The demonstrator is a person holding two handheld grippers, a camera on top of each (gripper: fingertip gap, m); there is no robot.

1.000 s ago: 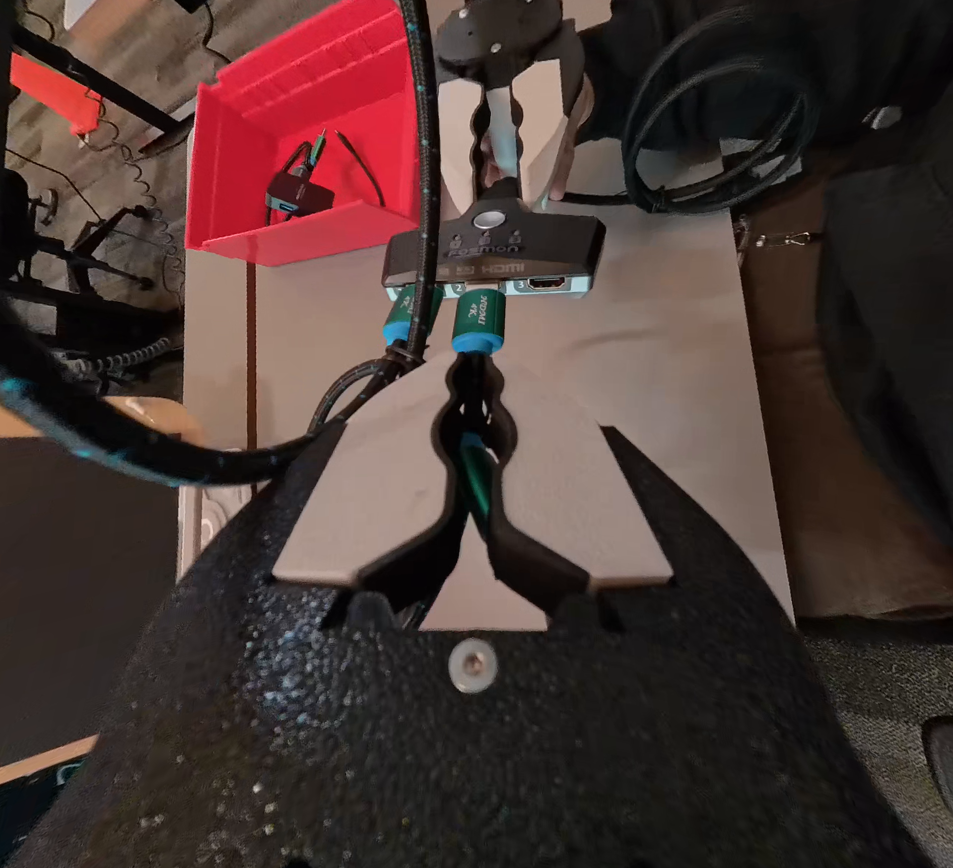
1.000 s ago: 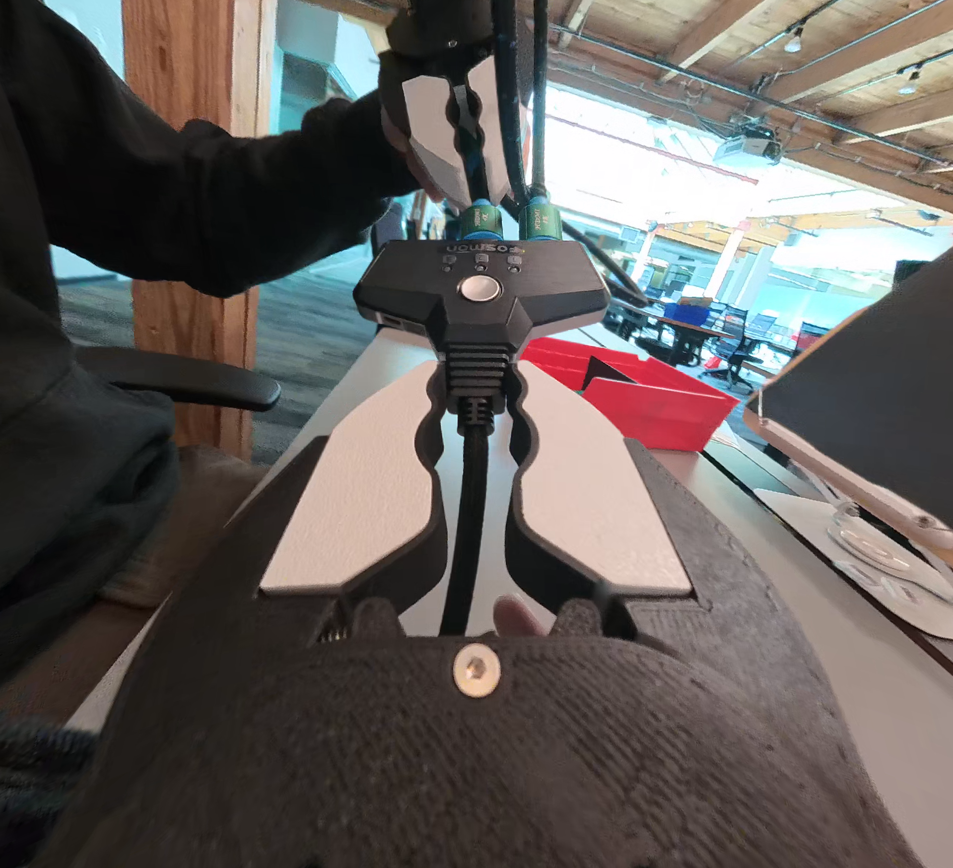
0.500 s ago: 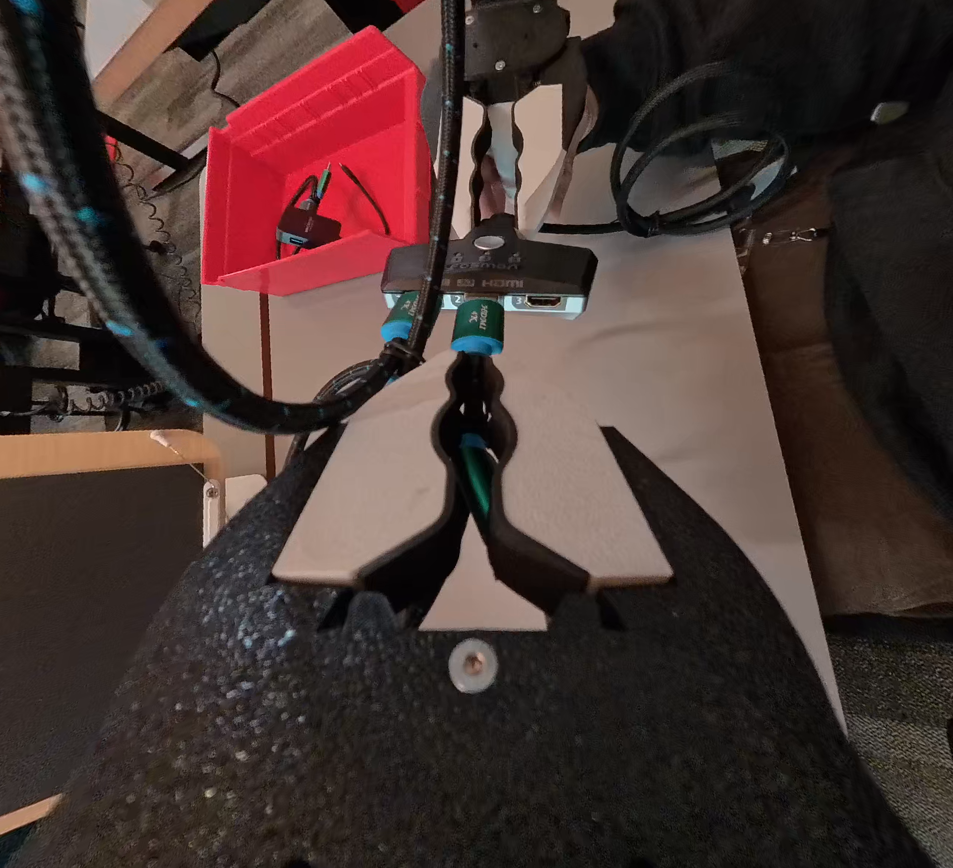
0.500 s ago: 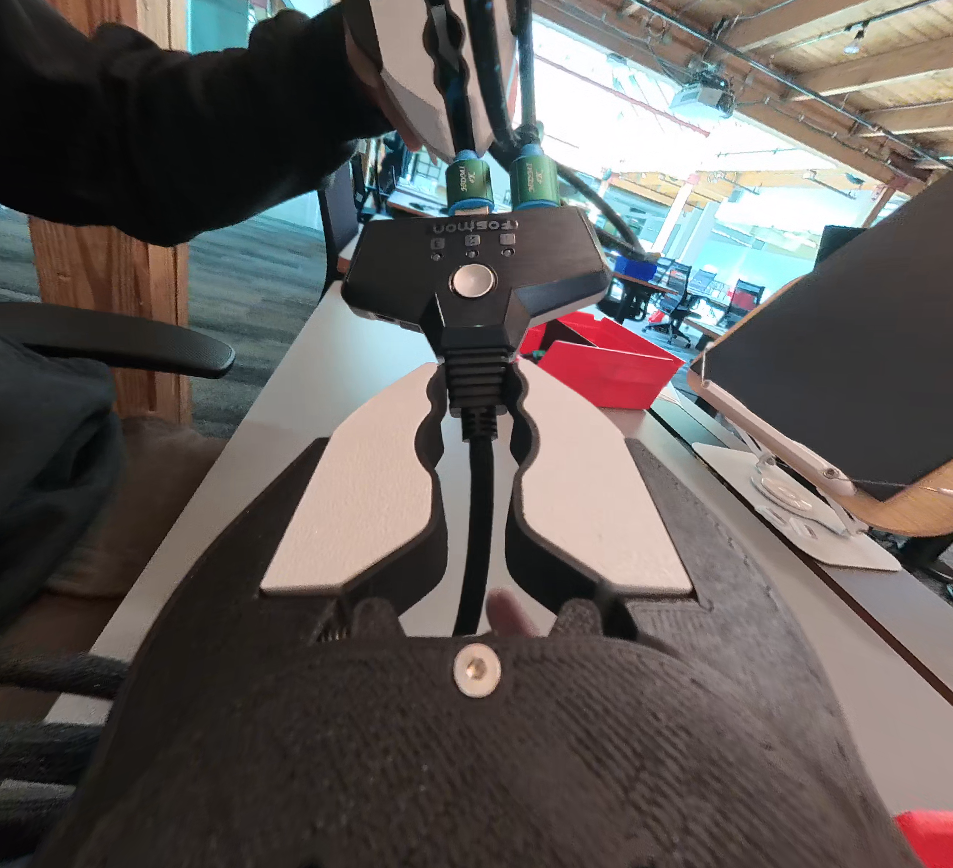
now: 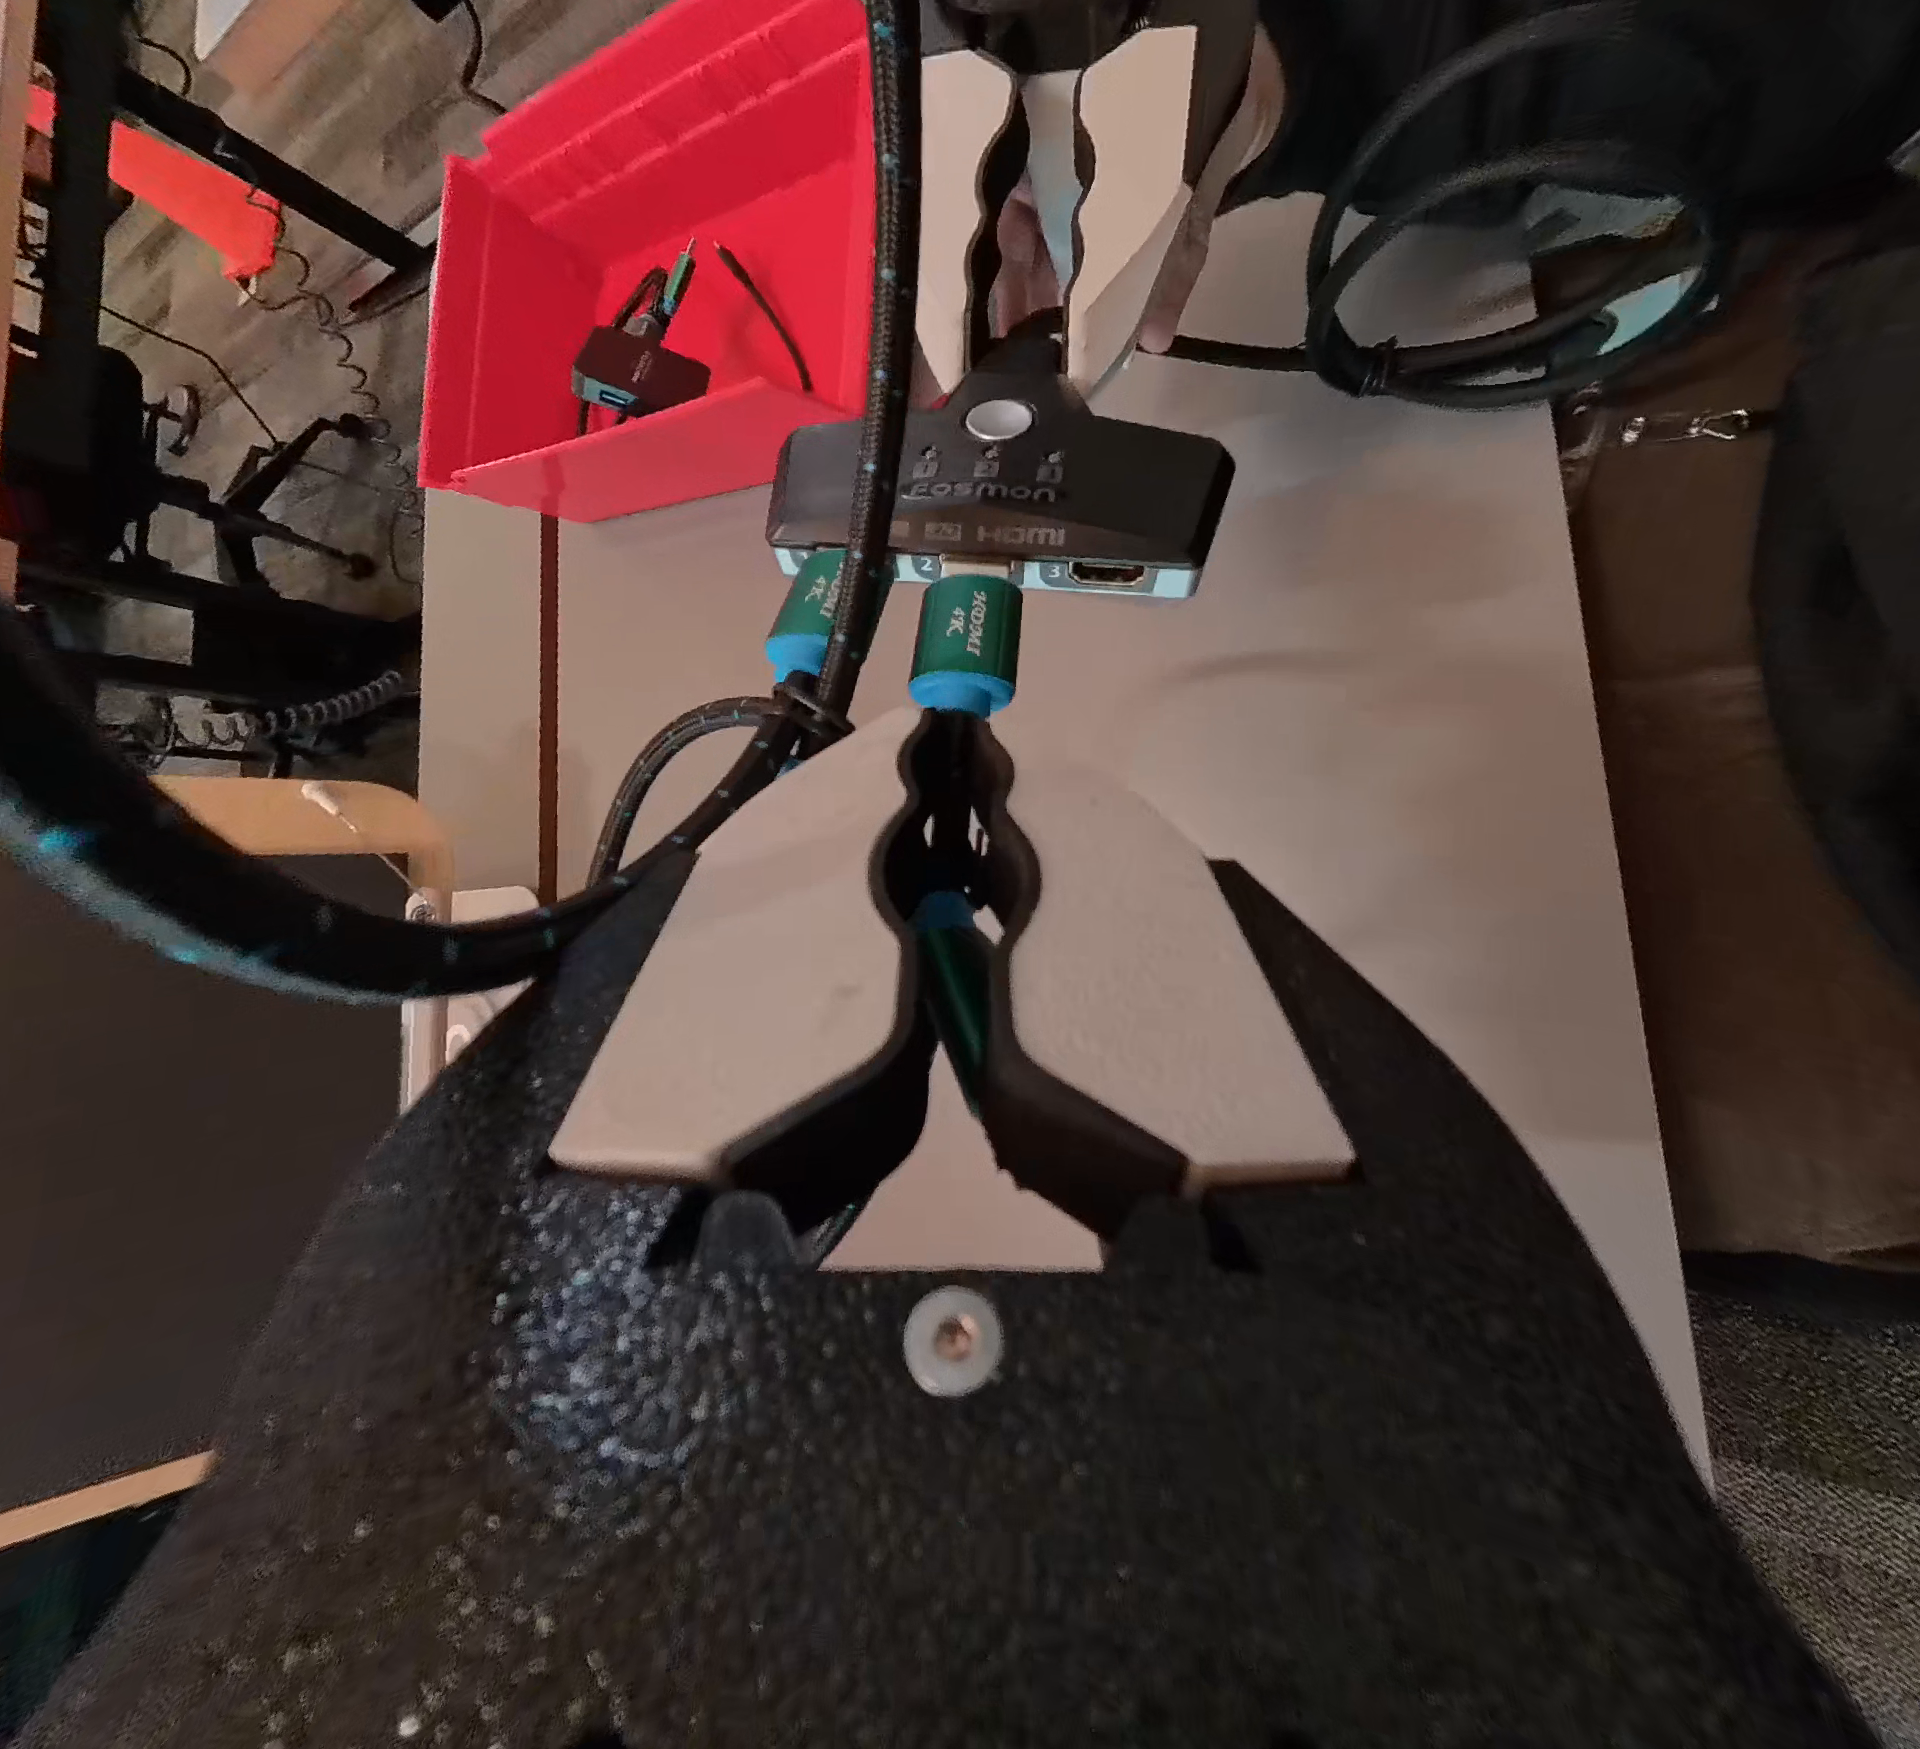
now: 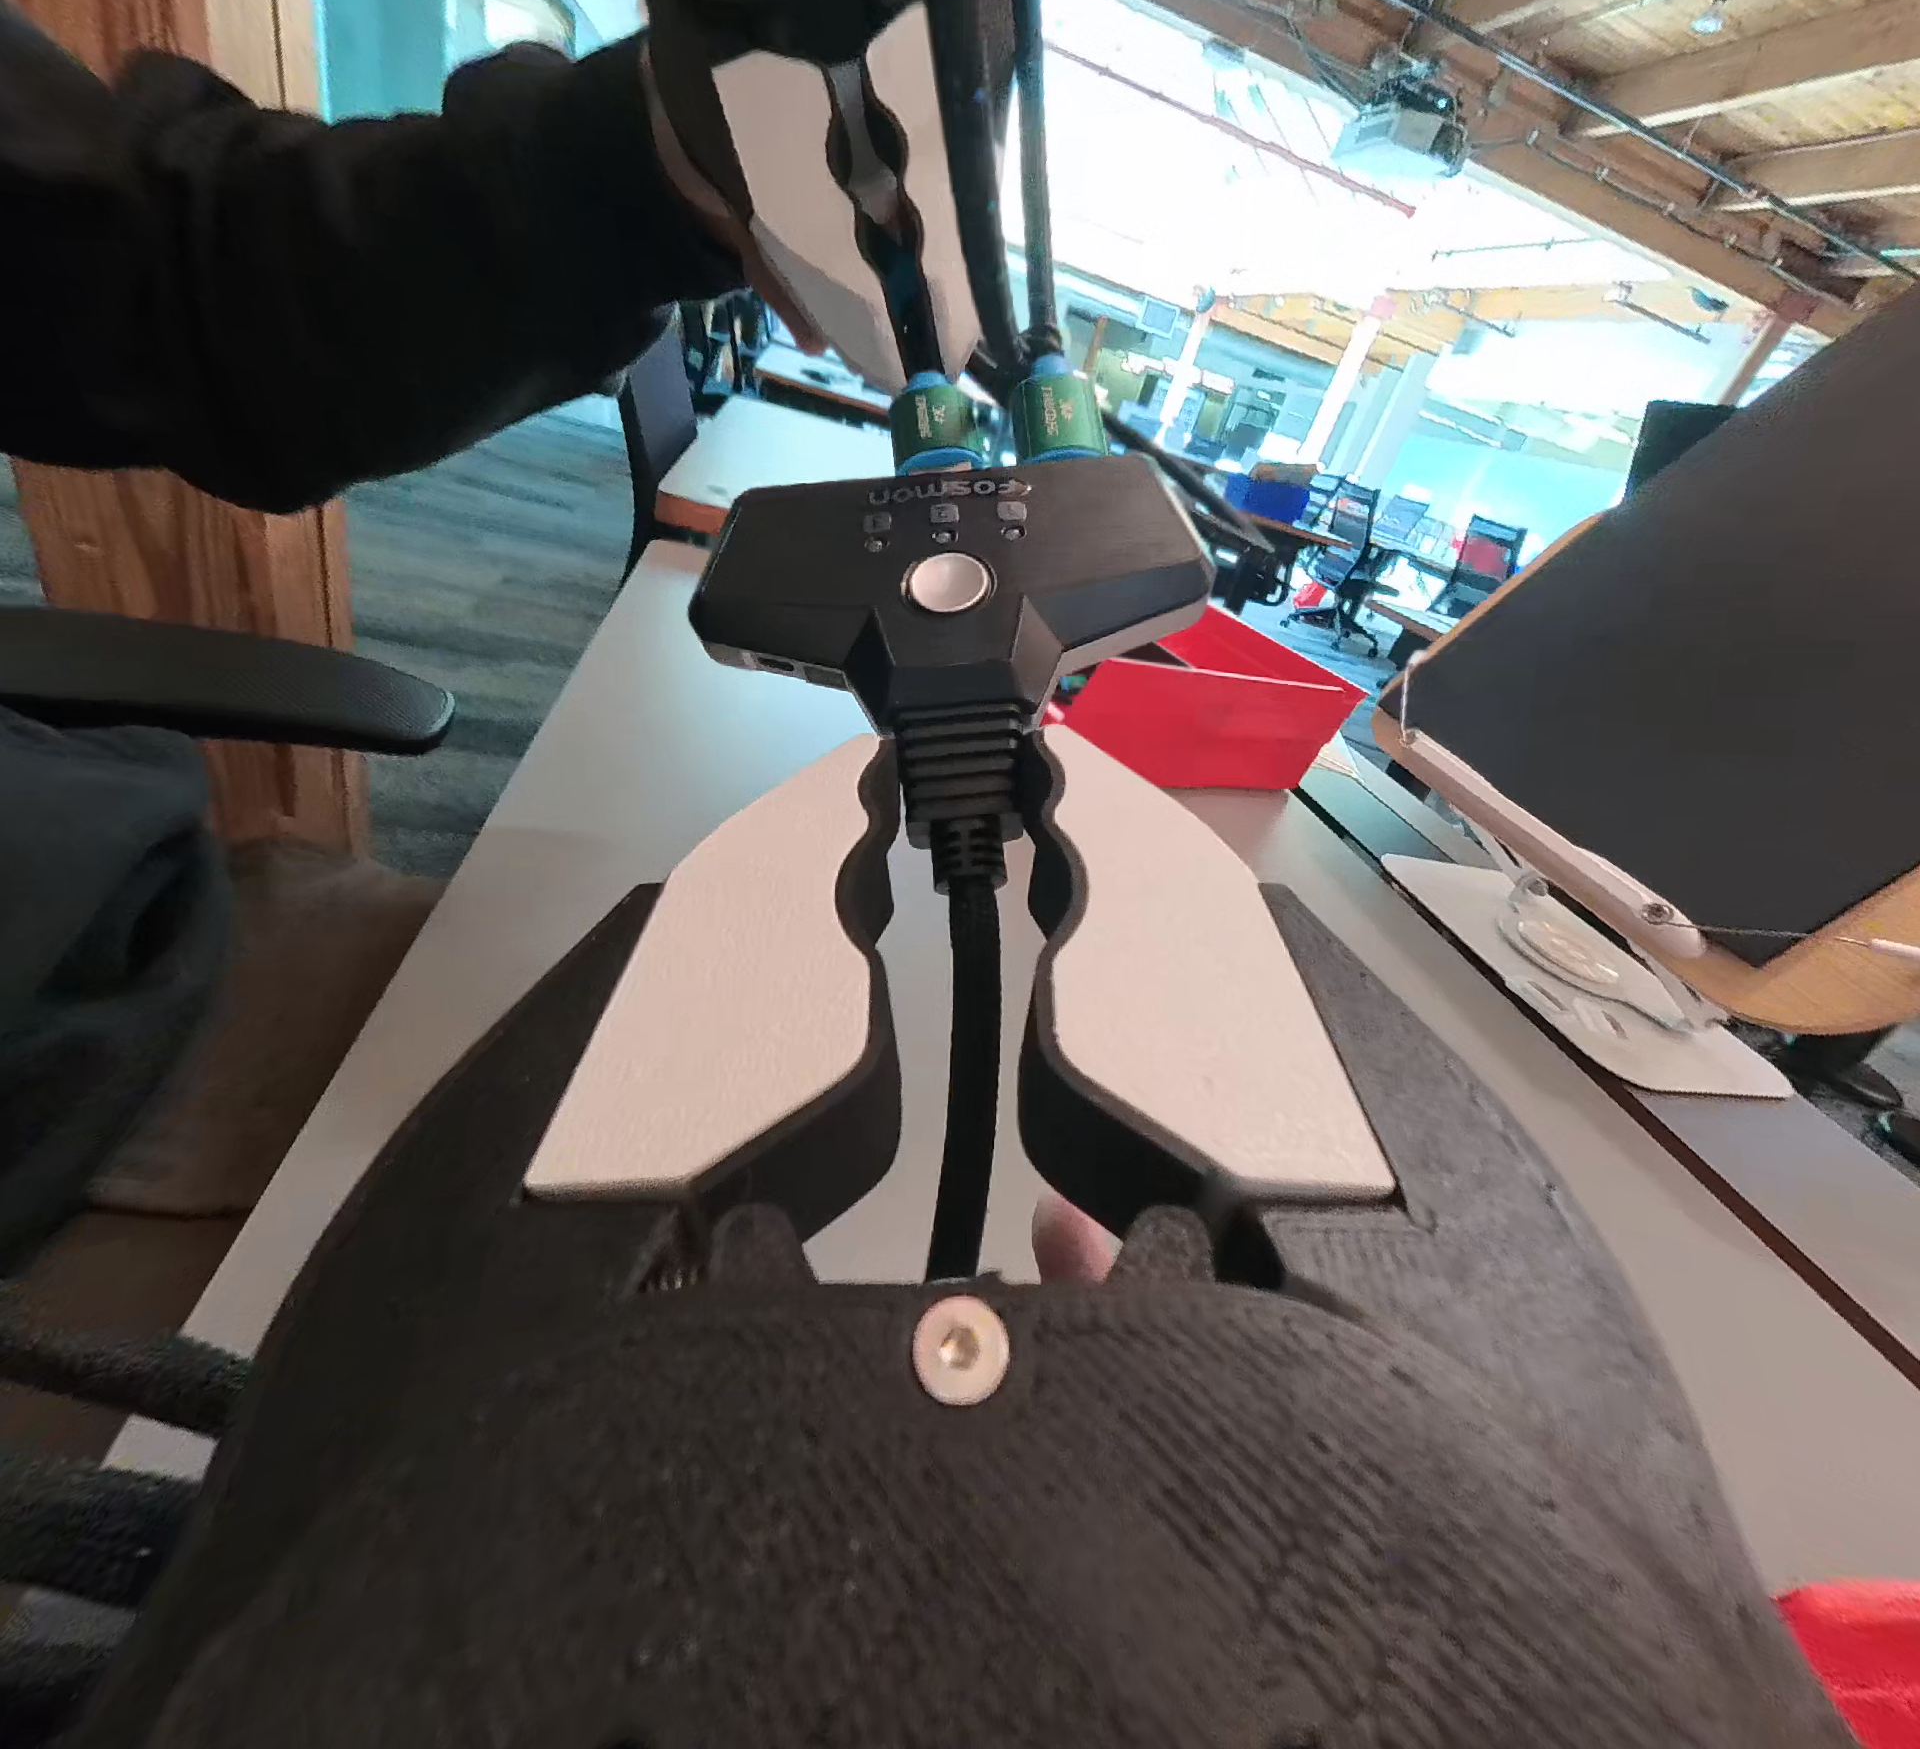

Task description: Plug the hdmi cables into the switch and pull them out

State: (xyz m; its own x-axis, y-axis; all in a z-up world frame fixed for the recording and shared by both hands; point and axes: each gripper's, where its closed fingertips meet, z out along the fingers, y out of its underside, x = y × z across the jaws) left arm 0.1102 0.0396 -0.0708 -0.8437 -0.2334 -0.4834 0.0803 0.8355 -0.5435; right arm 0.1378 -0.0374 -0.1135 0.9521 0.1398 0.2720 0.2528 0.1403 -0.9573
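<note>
The black HDMI switch (image 5: 997, 494) is held above the white table (image 5: 1299, 764). My right gripper (image 6: 961, 754) is shut on the ribbed tail of the switch (image 6: 956, 577); it also shows at the top of the left wrist view (image 5: 1039, 317). My left gripper (image 5: 951, 743) is shut on the black braided cable just behind a green HDMI plug (image 5: 966, 634) that sits in the middle port. A second green plug (image 5: 821, 603) sits in the left port. The right port (image 5: 1112, 573) is empty. The left gripper (image 6: 904, 338) also shows above both plugs in the right wrist view.
A red bin (image 5: 644, 245) holding a small black adapter (image 5: 639, 364) stands at the table's far left. A coil of black cable (image 5: 1507, 213) lies by a person's dark sleeve. A dark screen on a stand (image 6: 1662, 660) and a chair armrest (image 6: 208, 681) flank the table.
Both grippers keep their grips. The two grippers have drawn a little closer and tilted, and the right view has swung so the screen on the stand shows more.
</note>
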